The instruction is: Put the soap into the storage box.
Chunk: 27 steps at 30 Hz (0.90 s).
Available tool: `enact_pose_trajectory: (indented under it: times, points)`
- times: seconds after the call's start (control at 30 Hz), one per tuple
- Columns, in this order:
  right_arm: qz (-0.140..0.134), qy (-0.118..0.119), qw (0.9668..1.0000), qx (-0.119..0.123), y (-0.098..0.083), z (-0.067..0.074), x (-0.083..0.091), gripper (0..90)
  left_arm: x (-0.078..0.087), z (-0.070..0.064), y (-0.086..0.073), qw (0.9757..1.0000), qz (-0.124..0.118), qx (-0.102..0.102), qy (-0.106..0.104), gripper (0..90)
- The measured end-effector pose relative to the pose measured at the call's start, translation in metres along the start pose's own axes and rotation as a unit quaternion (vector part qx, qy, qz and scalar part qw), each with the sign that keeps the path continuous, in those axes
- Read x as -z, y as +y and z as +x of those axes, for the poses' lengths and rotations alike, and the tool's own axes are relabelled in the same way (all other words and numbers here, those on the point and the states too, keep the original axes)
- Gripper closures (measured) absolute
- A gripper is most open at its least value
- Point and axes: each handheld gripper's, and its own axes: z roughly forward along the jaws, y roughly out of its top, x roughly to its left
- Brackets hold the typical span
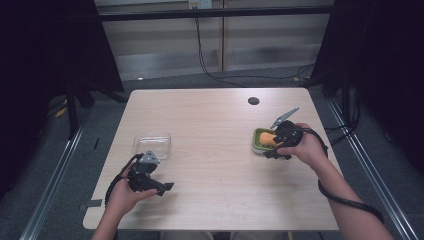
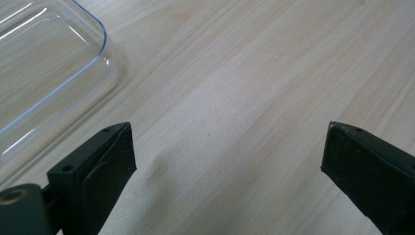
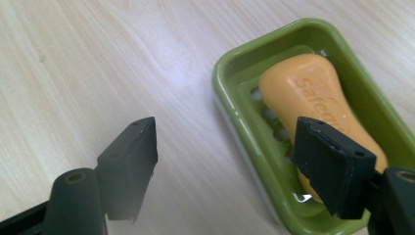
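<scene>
Over the green dish (image 3: 235,78), right tongs (image 3: 230,161) straddle its rim, parted.

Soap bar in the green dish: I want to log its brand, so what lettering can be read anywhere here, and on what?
"Safe...": raised letters on the orange soap bar in the green dish; a black jaw hides the rest.
No other text is legible on the clear lid or table.

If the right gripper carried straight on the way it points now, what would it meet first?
Probably the near rim of the green soap dish, which runs between the open fingers of the right gripper. One finger already overlaps the orange soap; depth is unclear.
</scene>
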Motion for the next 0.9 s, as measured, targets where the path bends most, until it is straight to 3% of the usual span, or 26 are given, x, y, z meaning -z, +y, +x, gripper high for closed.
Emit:
enact_pose_trajectory:
  times: [0.53, 0.67, 0.77, 0.9]
  points:
    - [-0.022, -0.004, 0.9997, -0.007, -0.024, 0.011, -0.005, 21.2, 0.000, 0.000, 0.000, 1.0000, 0.001, 0.001, -0.001, 5.3]
    - [-0.029, -0.008, 0.9995, 0.002, -0.030, 0.012, -0.007, 20.8, -0.001, 0.000, -0.001, 1.0000, -0.004, 0.003, 0.001, 5.3]
    - [-0.036, -0.005, 0.9993, -0.009, -0.034, 0.015, -0.008, 20.5, -0.001, 0.000, -0.001, 1.0000, -0.004, 0.002, 0.001, 5.3]
    - [-0.047, -0.009, 0.9989, 0.001, -0.040, 0.016, -0.009, 20.1, 0.000, 0.000, 0.000, 1.0000, 0.000, 0.000, -0.001, 5.2]
